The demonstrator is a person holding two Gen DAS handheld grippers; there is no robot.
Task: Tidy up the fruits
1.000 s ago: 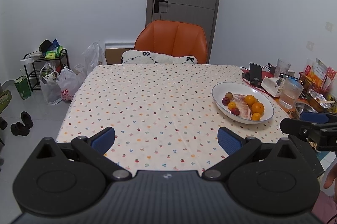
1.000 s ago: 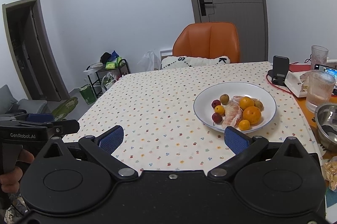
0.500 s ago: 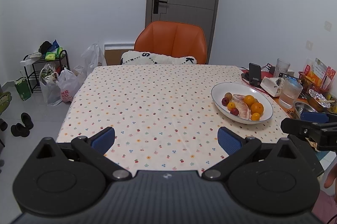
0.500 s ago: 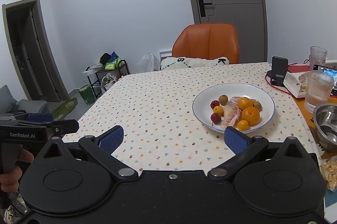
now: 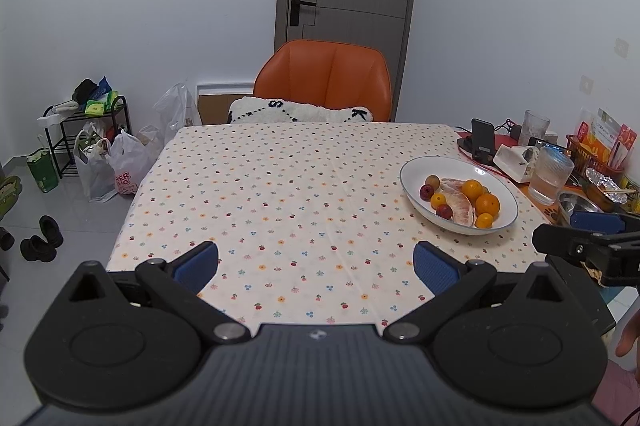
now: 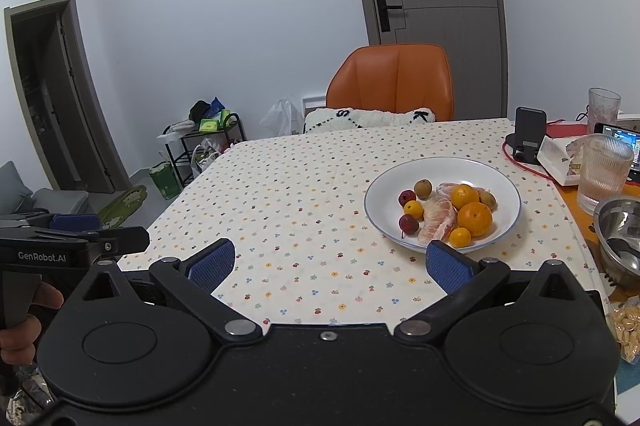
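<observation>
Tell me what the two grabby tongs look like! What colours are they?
Both are black plastic. The left tongs and the right tongs each have two angled arms tipped with bumpy blue pads, silver screws, and two big round discs on the body. White letters on the left one's side read GenRobot.AI. No cables or sleeves are clearly visible.

Black tool (image 5: 316, 262), blue ribbed pads (image 5: 434, 268)

Both wrist views face the table (image 5: 280, 193) lengthwise
</observation>
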